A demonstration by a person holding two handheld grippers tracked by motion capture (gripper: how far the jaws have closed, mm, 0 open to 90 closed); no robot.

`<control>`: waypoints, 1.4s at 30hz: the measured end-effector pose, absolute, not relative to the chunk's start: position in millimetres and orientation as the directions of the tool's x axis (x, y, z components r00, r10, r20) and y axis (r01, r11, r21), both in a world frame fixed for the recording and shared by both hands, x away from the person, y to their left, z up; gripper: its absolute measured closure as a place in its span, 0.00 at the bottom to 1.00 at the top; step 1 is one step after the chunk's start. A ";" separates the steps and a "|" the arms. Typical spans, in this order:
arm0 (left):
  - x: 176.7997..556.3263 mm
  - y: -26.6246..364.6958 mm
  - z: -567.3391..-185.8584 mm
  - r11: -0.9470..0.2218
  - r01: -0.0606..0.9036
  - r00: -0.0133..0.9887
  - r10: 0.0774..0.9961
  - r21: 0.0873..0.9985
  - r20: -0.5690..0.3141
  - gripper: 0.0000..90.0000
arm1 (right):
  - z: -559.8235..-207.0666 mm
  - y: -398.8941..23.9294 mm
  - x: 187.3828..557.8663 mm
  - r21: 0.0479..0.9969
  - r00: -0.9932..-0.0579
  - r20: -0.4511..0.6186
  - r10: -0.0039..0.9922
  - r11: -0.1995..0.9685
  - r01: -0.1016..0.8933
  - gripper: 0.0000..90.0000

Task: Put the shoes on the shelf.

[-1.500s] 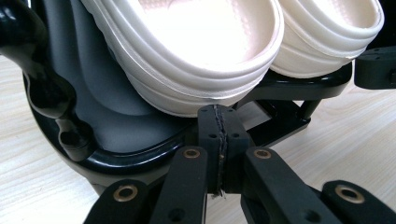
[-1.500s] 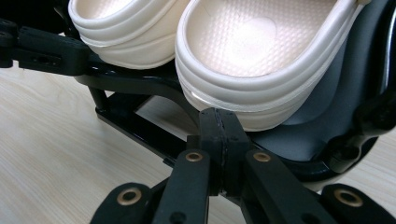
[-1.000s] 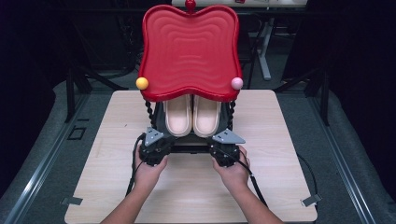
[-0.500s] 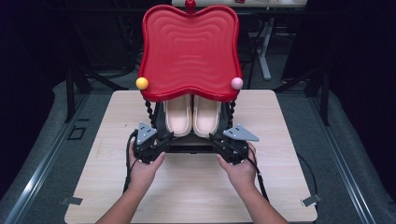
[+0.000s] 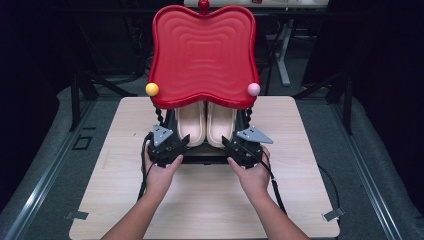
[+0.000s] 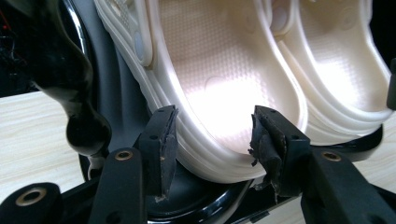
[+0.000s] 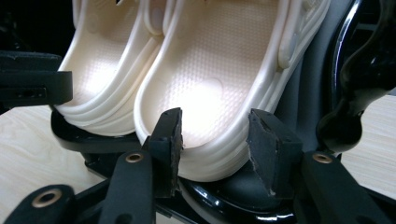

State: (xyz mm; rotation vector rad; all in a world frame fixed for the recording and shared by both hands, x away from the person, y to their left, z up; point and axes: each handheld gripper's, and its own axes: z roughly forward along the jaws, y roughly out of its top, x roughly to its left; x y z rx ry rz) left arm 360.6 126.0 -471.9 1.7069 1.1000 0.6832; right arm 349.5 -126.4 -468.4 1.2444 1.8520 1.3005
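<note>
Two cream clogs (image 5: 206,124), heels between each gripper's wide, just-opened fingers (image 6: 161,140), seemingly untouched.

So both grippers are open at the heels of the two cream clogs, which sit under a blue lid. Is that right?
Not quite: the lid is red, not blue, as the high view shows. The rest holds: the left gripper and right gripper stand open, having just been opening, each at the heel of one of the cream clogs.
</note>
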 end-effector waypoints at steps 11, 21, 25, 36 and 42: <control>368.5 123.2 -475.7 -0.130 0.363 0.417 0.908 0.923 -0.036 0.59 | -472.3 -124.9 356.5 0.924 -0.405 0.080 0.911 0.085 0.372 0.62; 375.3 124.8 -473.8 -0.140 0.370 0.417 0.908 0.918 -0.029 0.64 | -472.6 -123.4 363.9 0.921 -0.389 0.073 0.918 0.087 0.379 0.65; 375.5 125.2 -473.7 -0.157 0.367 0.426 0.905 0.917 -0.016 0.64 | -472.6 -122.1 363.9 0.922 -0.384 0.070 0.921 0.087 0.376 0.65; 375.0 127.9 -474.6 -0.188 0.349 0.452 0.892 0.918 0.011 0.65 | -473.7 -124.9 363.4 0.924 -0.398 0.069 0.915 0.093 0.372 0.65; 374.9 127.7 -474.8 -0.184 0.346 0.452 0.892 0.920 0.008 0.65 | -473.6 -124.8 363.4 0.924 -0.400 0.069 0.914 0.093 0.371 0.65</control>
